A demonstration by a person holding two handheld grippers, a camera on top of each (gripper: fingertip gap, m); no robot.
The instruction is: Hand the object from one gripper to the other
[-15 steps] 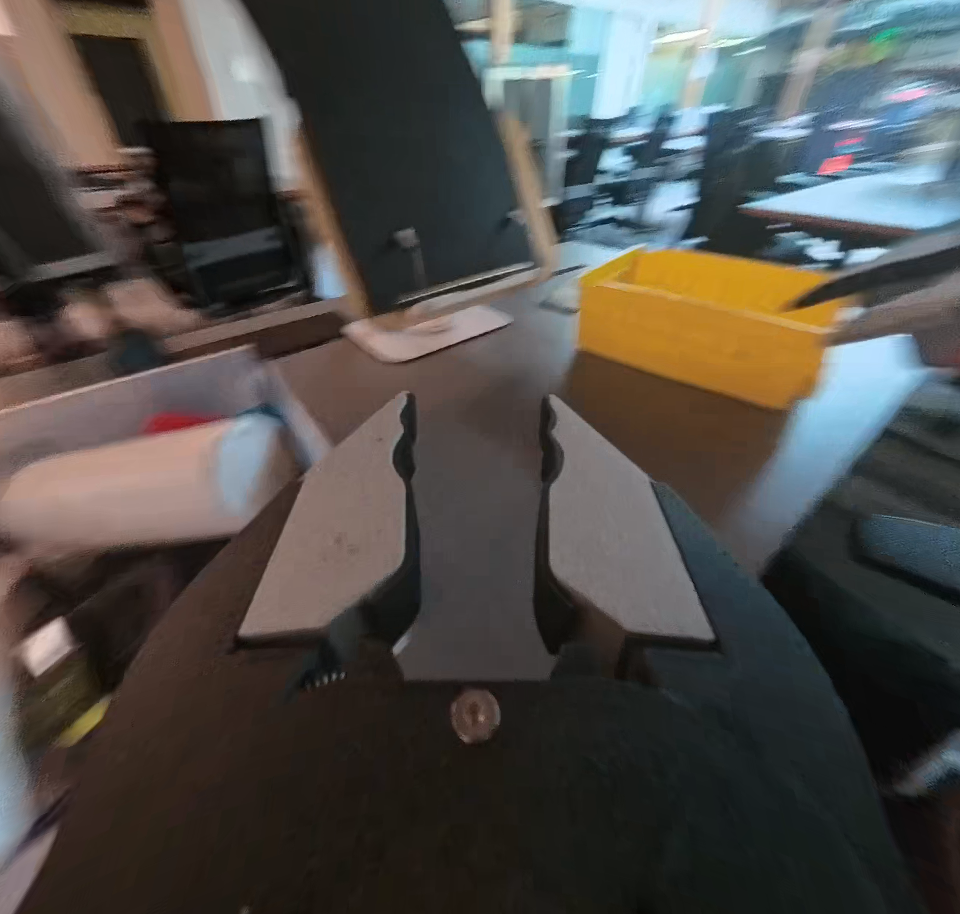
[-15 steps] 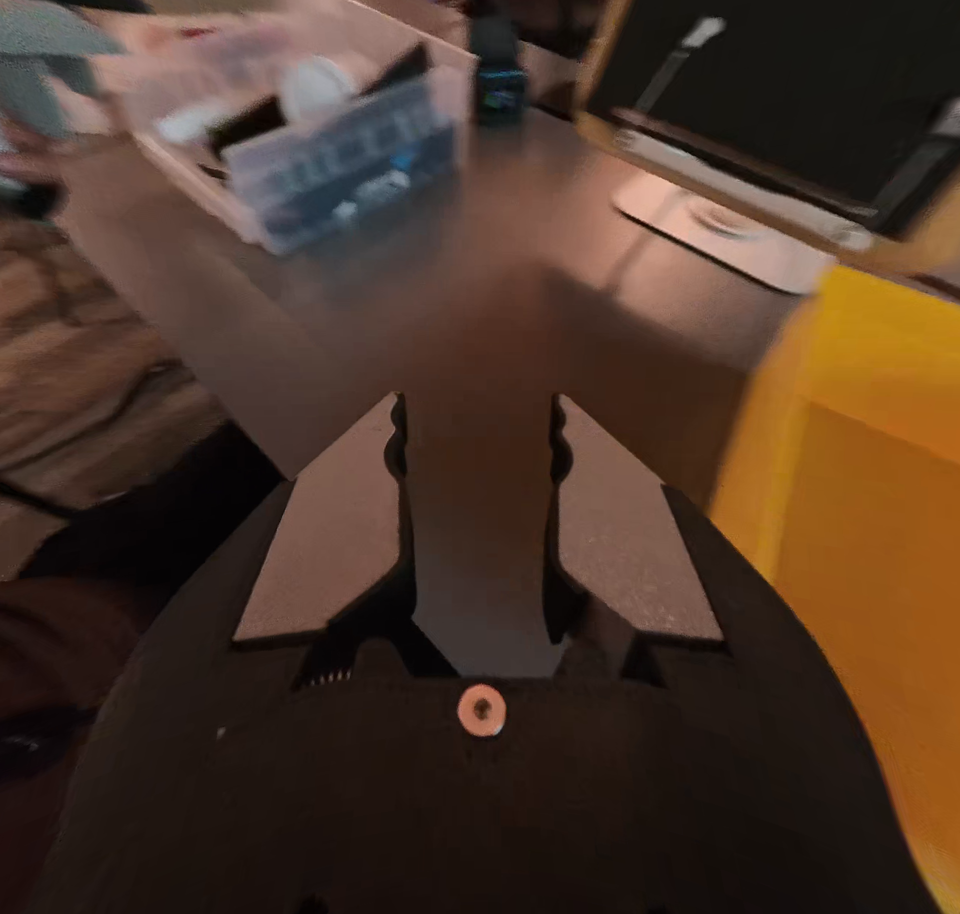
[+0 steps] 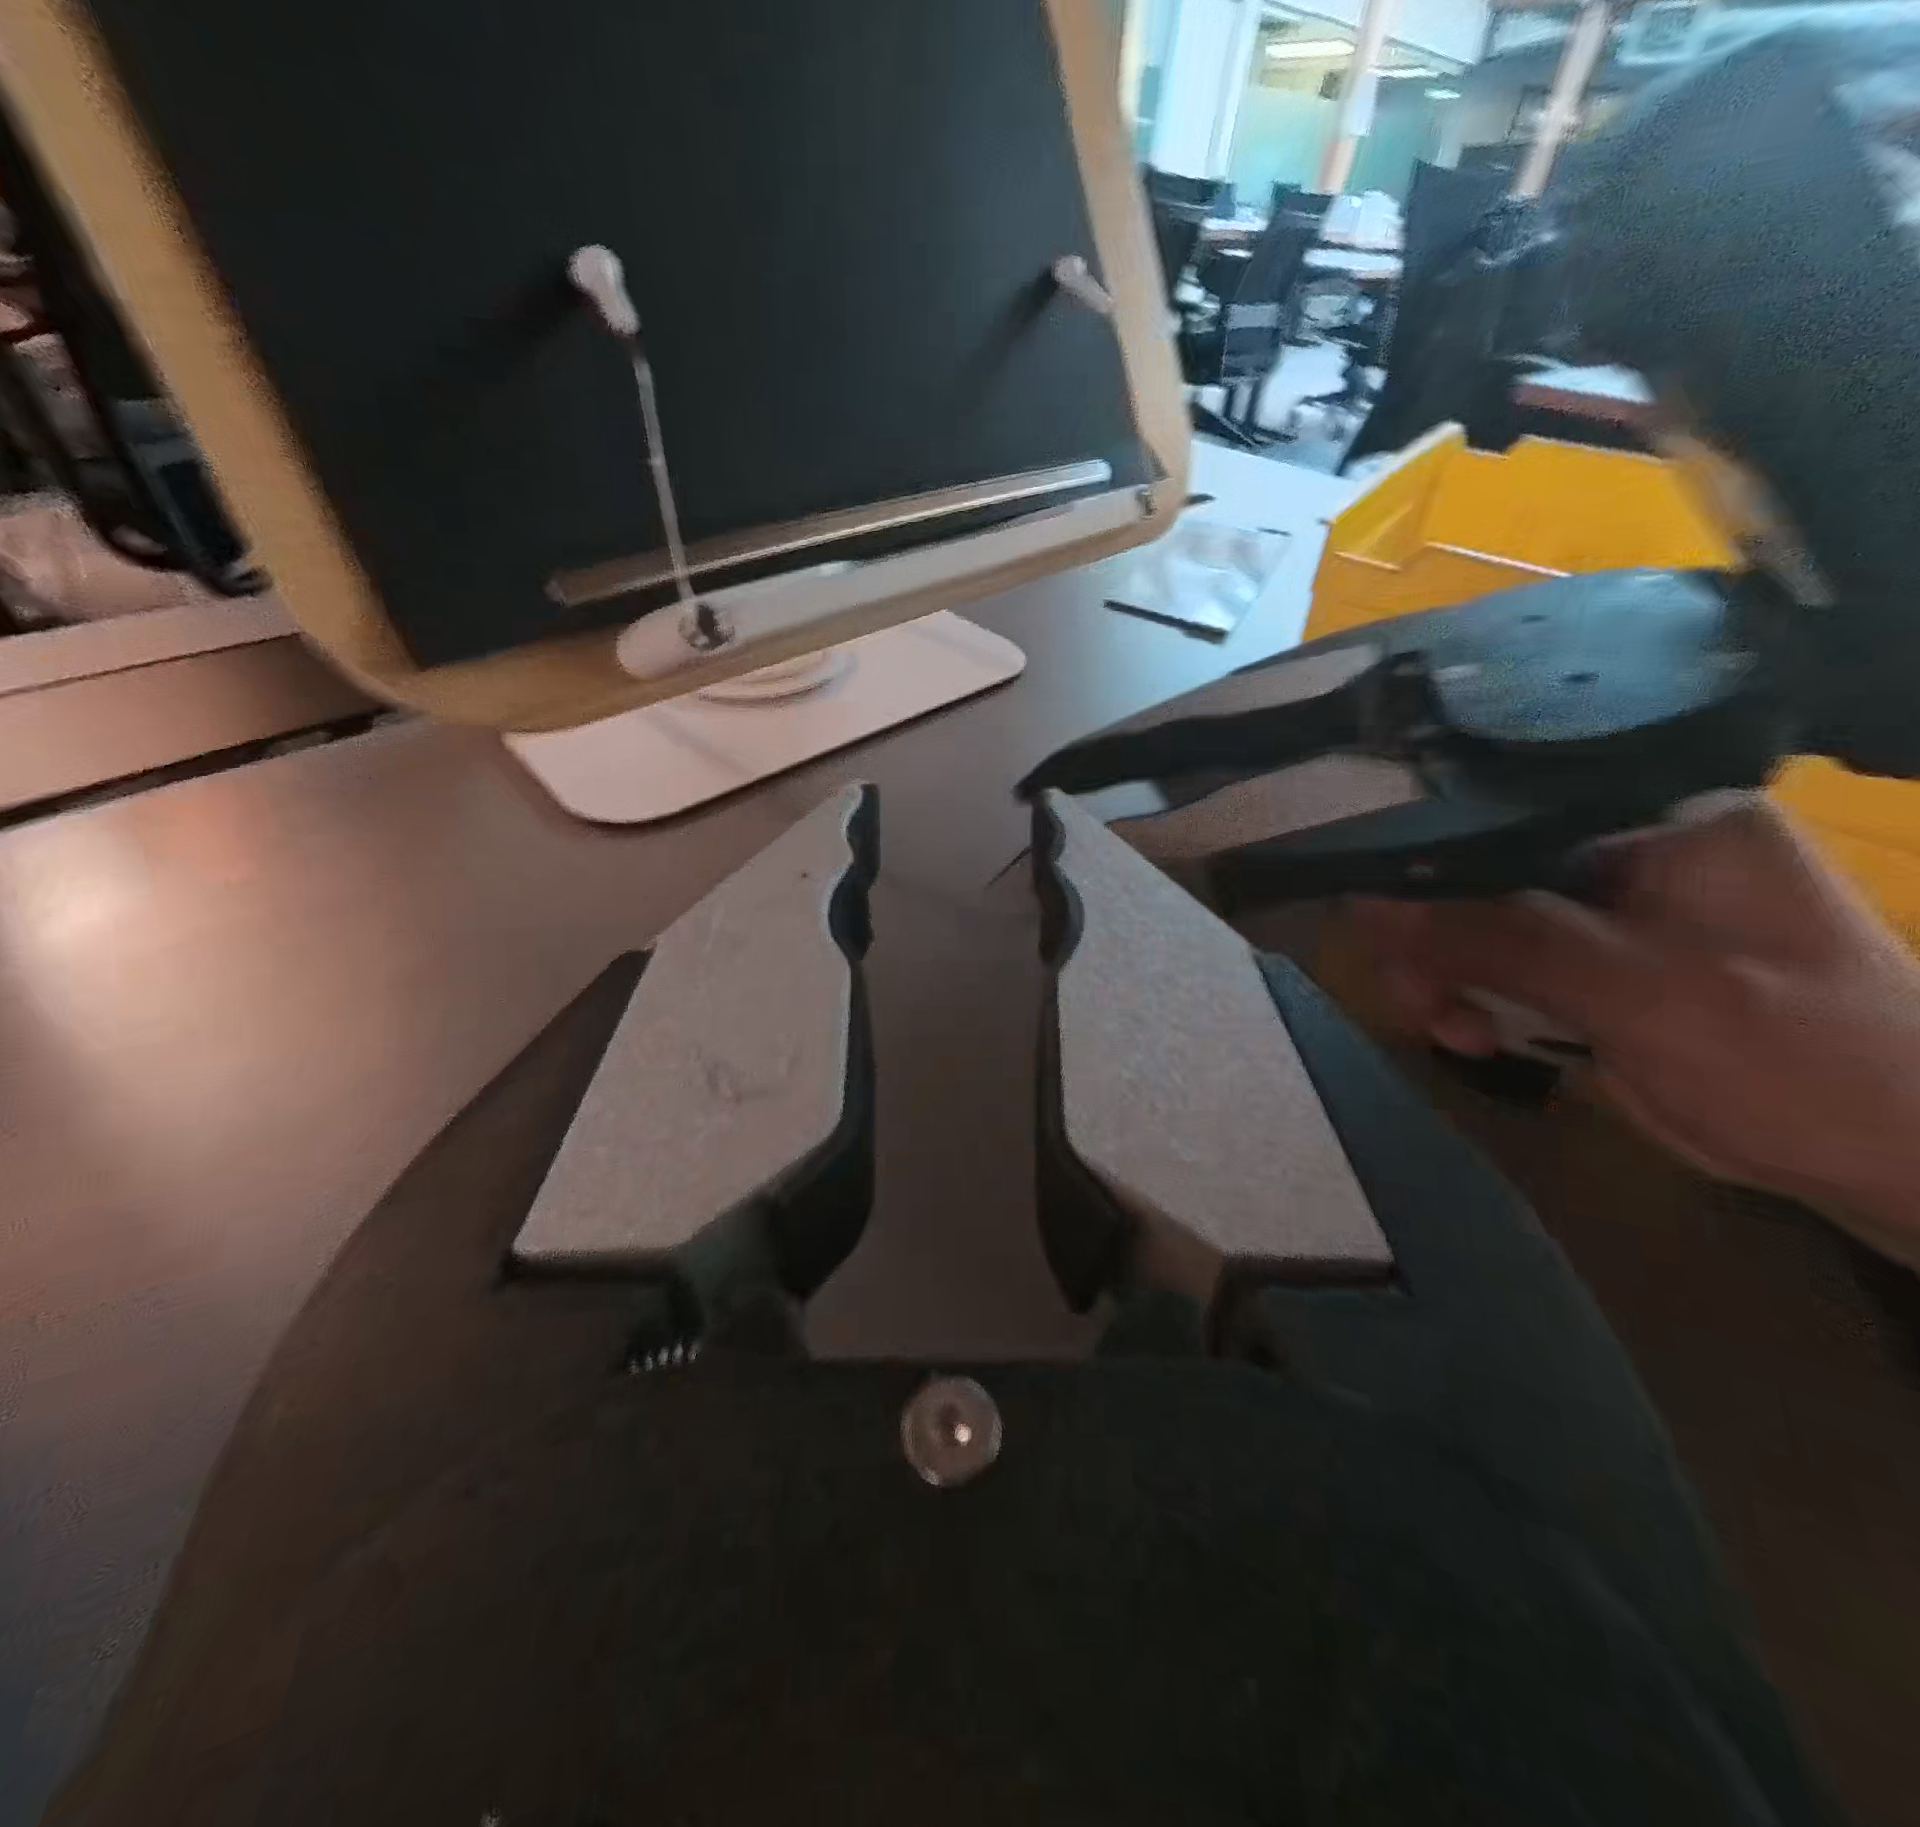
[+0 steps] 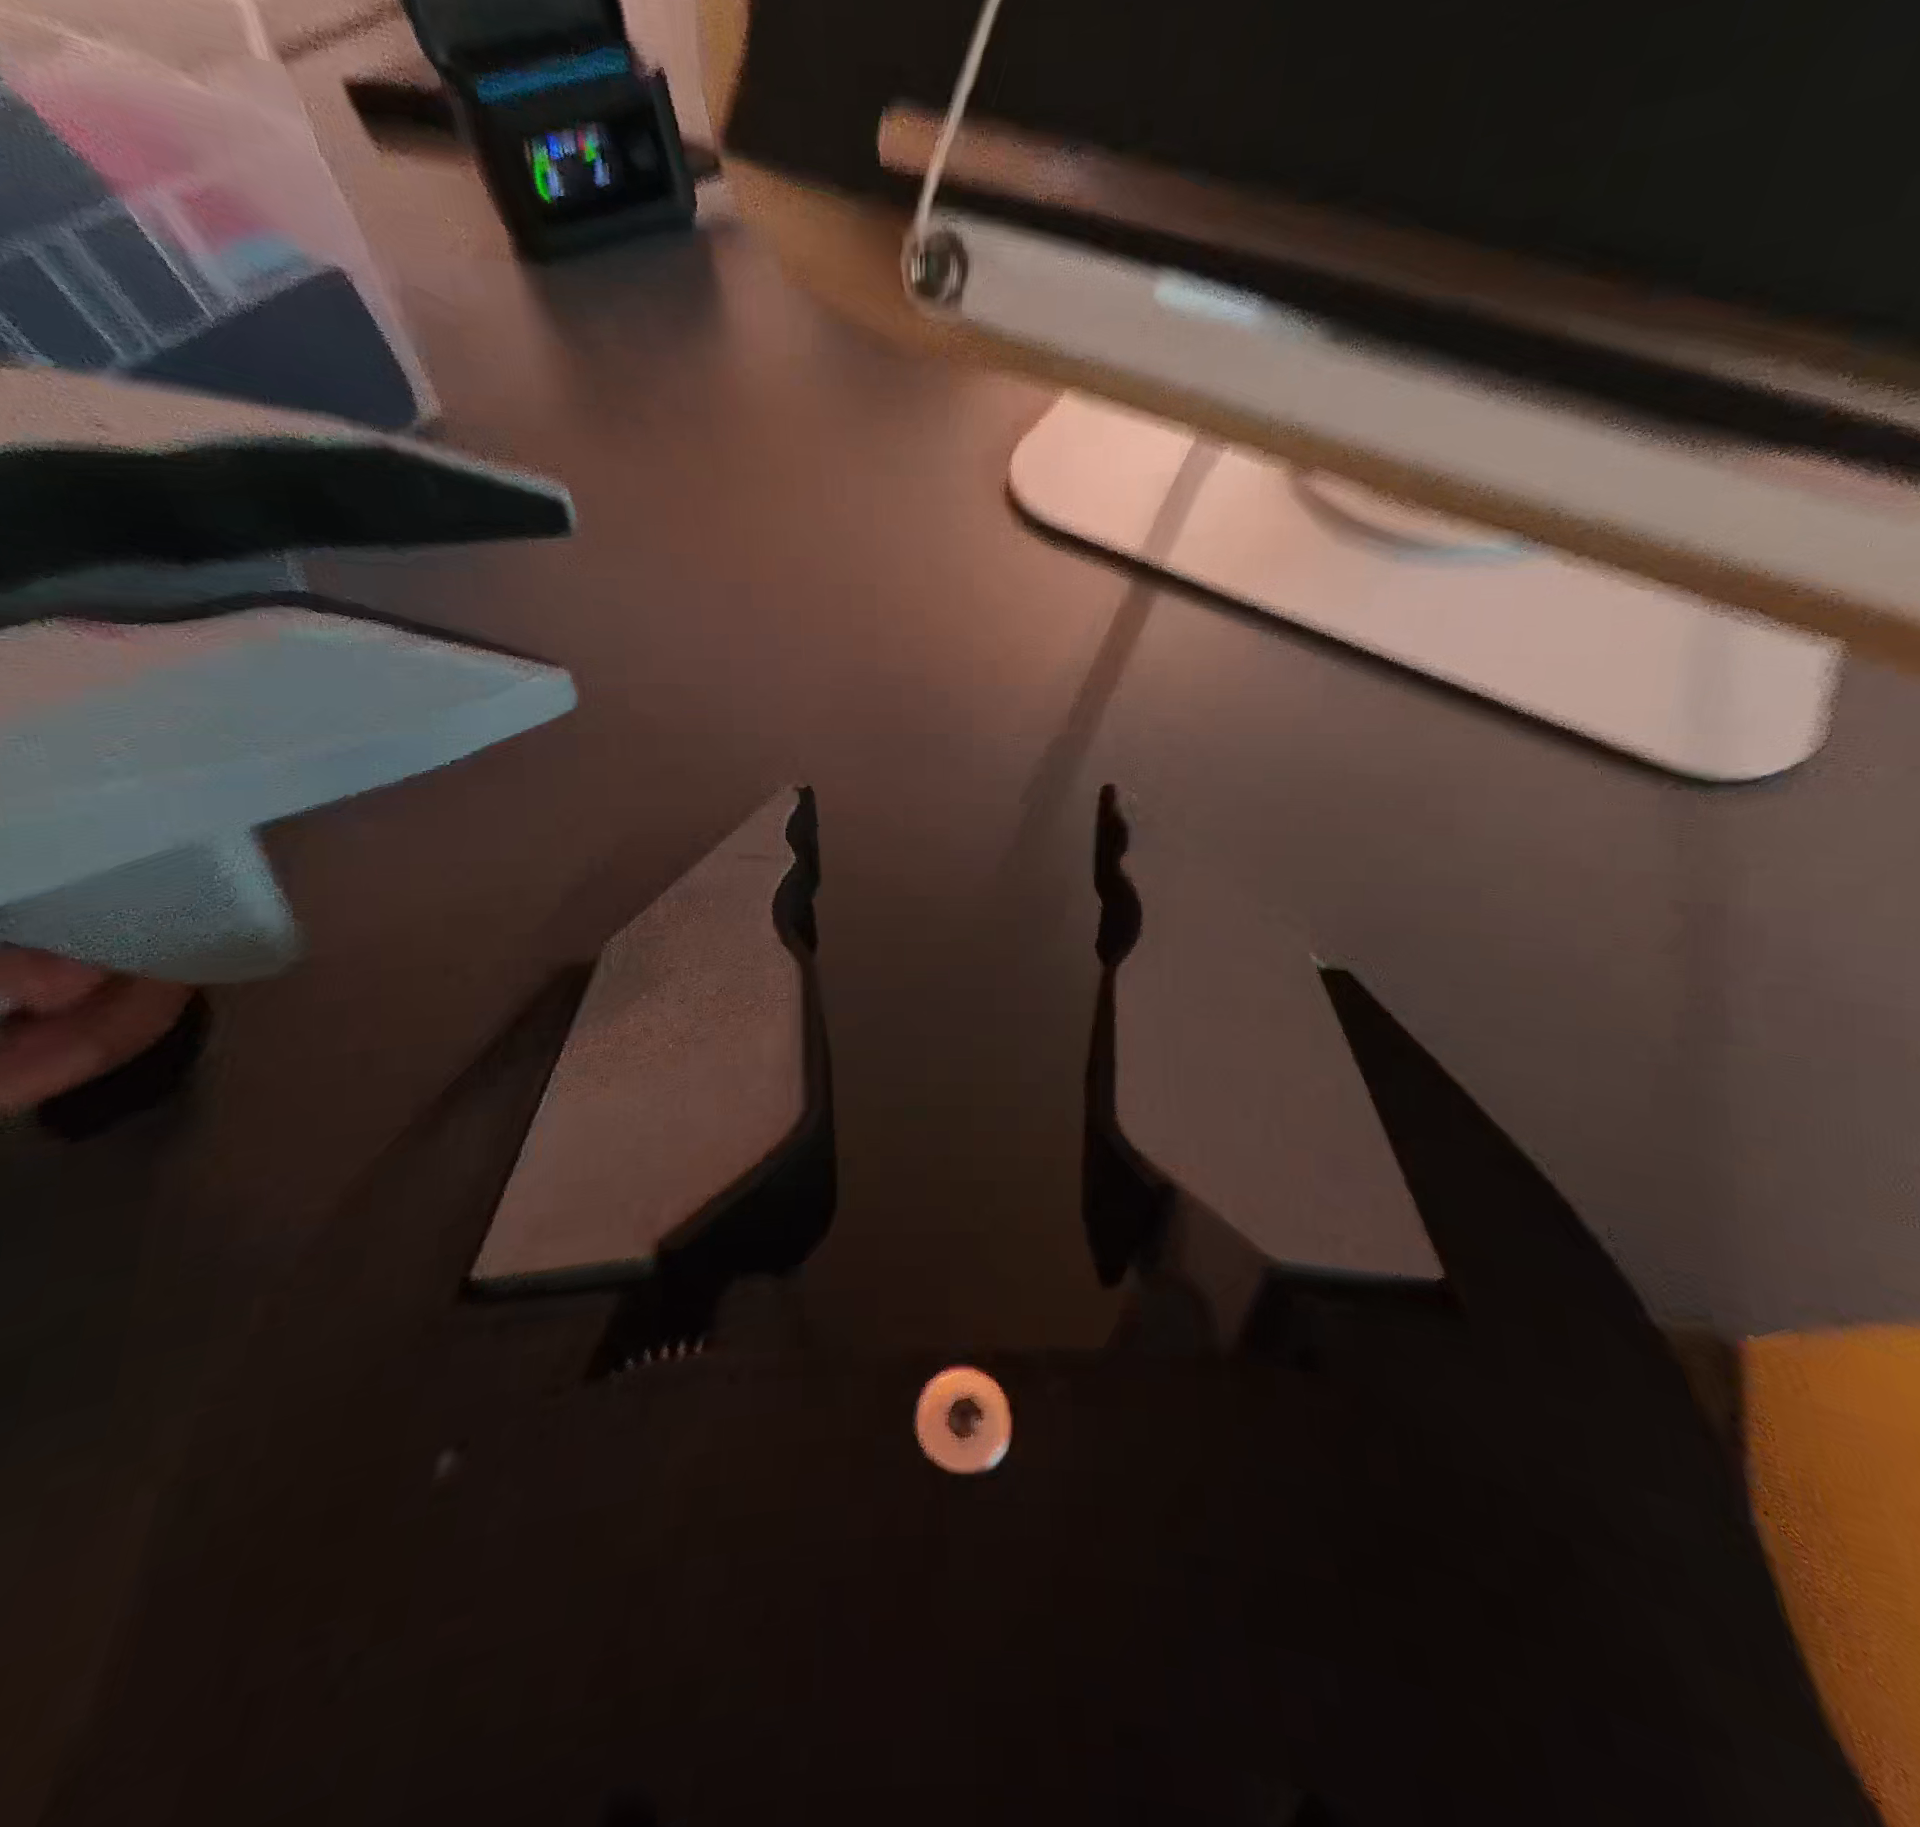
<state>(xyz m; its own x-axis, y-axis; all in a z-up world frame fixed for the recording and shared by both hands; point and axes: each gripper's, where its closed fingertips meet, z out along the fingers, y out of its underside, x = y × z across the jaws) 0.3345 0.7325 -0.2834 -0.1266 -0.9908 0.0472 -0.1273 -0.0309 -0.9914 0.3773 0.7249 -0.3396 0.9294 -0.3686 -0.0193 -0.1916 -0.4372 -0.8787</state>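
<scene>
My left gripper (image 3: 951,813) is open with a narrow gap and nothing between its grey fingers (image 3: 727,1050). It hovers over the dark table (image 3: 260,946). My right gripper (image 4: 956,813) is open and empty too. In the left wrist view the right gripper (image 3: 1081,801) comes in from the right, held by a hand (image 3: 1714,1029), its tips right beside my left gripper's right fingertip. In the right wrist view the left gripper (image 4: 566,598) reaches in from the left, turned on its side. No held object shows in either view.
A black board in a wooden frame (image 3: 623,271) stands on a white base (image 3: 769,728) just ahead. A yellow bin (image 3: 1507,530) sits at the right. A small black device with a lit screen (image 4: 577,167) and a clear box (image 4: 156,250) stand at the far left. About 7 centimetres separates my left fingertips from my right.
Both grippers have swung toward the board and toward each other; the right gripper now sits close beside the left one's tips. The left gripper's gap has narrowed a little.
</scene>
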